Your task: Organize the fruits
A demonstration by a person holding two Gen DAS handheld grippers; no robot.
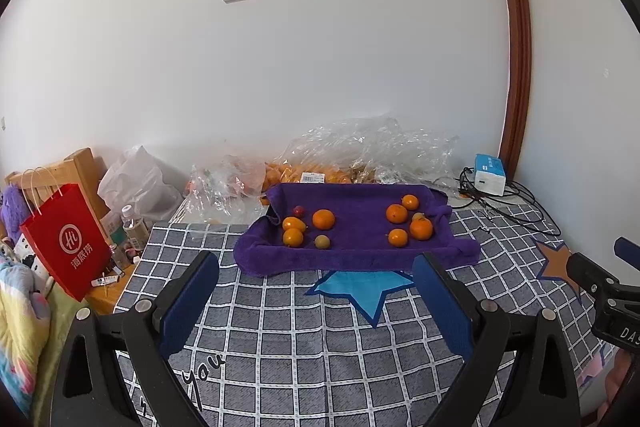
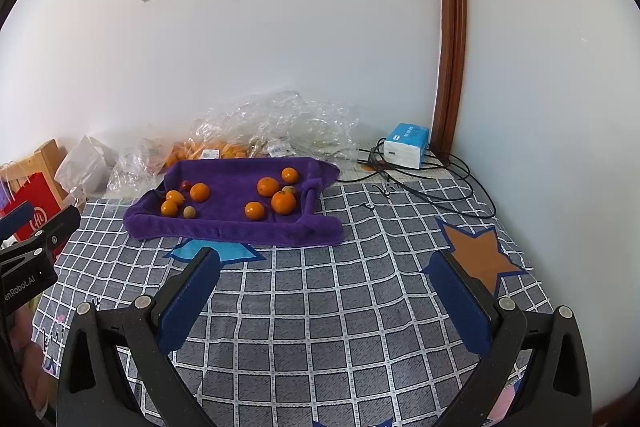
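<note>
Fruits (image 1: 323, 219) lie on the purple towel (image 1: 360, 259) at twelve o'clock from us, well apart from both tools. Our left gripper (image 1: 316, 307) and right gripper (image 2: 326, 301) hang spread wide over the checked sheet (image 2: 320, 327), grasping nothing. Two clusters show, at ten and two o'clock on the towel. For a clean pick, we judge it best to approach one outer orange (image 1: 398, 237) from above, avoiding its neighbours and the towel's rolled edge.

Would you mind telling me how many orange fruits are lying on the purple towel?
7. Three on the towel's left. Four on its right. More oranges show in the bags behind, off the towel.
</note>
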